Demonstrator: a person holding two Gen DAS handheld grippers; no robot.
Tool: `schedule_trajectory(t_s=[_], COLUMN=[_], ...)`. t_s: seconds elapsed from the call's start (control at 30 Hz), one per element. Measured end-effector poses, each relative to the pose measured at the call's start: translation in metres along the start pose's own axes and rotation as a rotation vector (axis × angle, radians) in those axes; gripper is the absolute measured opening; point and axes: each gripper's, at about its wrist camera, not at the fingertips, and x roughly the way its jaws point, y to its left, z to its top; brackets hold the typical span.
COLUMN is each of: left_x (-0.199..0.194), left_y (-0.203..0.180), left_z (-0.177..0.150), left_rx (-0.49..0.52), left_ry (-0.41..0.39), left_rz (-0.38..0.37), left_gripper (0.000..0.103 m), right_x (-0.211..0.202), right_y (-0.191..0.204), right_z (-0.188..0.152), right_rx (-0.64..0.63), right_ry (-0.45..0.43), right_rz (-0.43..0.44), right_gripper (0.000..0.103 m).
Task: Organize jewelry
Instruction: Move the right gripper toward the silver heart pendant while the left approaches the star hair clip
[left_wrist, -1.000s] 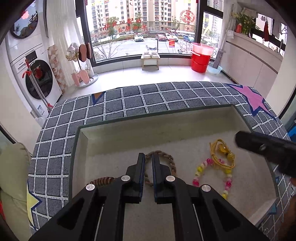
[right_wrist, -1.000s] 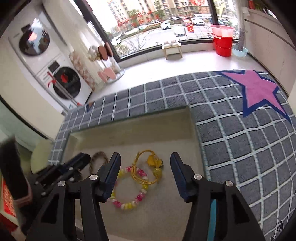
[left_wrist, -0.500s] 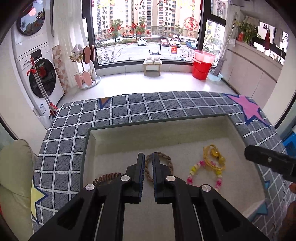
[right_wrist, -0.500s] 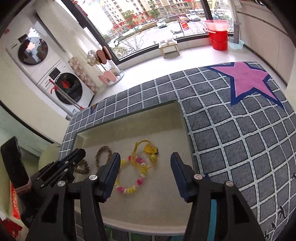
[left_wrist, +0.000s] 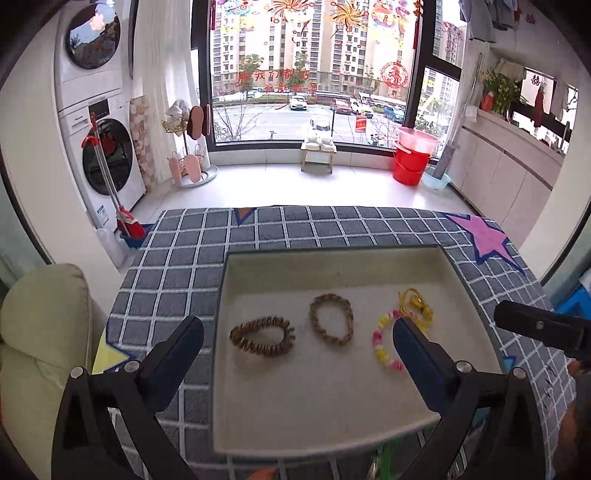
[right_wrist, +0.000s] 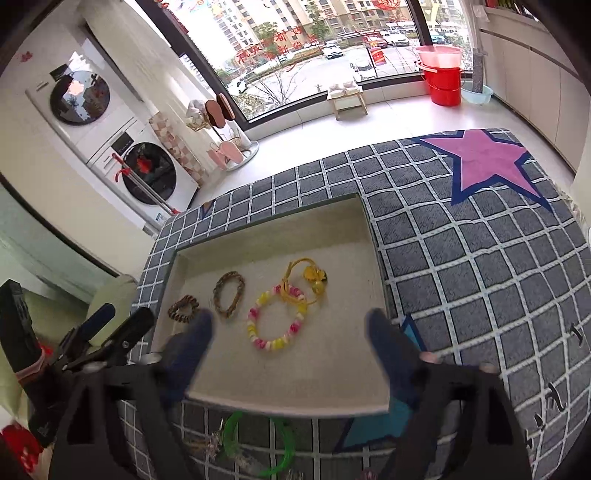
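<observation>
Left wrist view: four pieces of jewelry lie in a row on the floor of the shallow cream tray (left_wrist: 458, 280). From left: brown coiled bracelet (left_wrist: 263, 336), braided rope bracelet (left_wrist: 331, 319), pink-and-yellow bead bracelet (left_wrist: 384, 345), yellow cord bracelet (left_wrist: 415, 304). Bead and cord pieces overlap; the other two lie apart. Left gripper (left_wrist: 297, 349) above the tray's near half, jaws just swung wide, nothing between the pads; its right finger hides part of the bead bracelet. Right gripper (right_wrist: 290, 334) likewise just spread wide and empty, blurred, over the tray's near edge. Tray sits on a grey grid-pattern mat (right_wrist: 480, 258) with a pink star (right_wrist: 487, 158). Green rings (right_wrist: 255, 443) lie on the mat just beside the tray's near rim.
</observation>
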Motion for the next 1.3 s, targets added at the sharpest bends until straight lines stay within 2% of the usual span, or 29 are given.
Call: schedule_trajectory(t_s=[0.13,0.2,0.37,0.5,0.63,0.77,1.0,1.3], left_x=[-0.019,-0.028,-0.048,-0.059,-0.065,-0.066,-0.06,-0.043], left_y=[0.013,0.016,0.016,0.011,0.005,0.003,0.002,-0.017], left_z=[-0.017,-0.028,-0.056,-0.078,-0.1,-0.119,-0.132,-0.134], left_rx=[-0.017,-0.006,-0.005,0.031,0.092,0.122,0.13,0.165], left_ry=[0.015,0.022,0.047,0.052,0.056,0.076,0.109,0.153], left_rz=[-0.02,-0.053,-0.087,-0.076,-0.047,-0.037,-0.034,-0.062], left_gripper=[0.103,0.103,0.103,0.103,0.103,0.103,0.103,0.103], right_x=[-0.018,-0.026,-0.044,-0.058,-0.062,-0.062,-0.055,-0.046], right_y=[0.003,0.003,0.004,0.003,-0.005,-0.009,-0.016,-0.022], right_z=[-0.014,-0.02,-0.034,-0.049,-0.069,-0.095,-0.133,-0.142], right_rx=[-0.034,-0.037,-0.04,-0.037,-0.016,-0.046,-0.066,-0.089], right_ry=[-0.035,-0.043,-0.019,-0.01,0.034,0.061,0.117,0.128], right_rz=[-0.024,-0.02,-0.008,-0.032,-0.014,-0.06,-0.118,-0.195], right_gripper=[0.103,0.103,0.103,0.103,0.103,0.103,0.103,0.103])
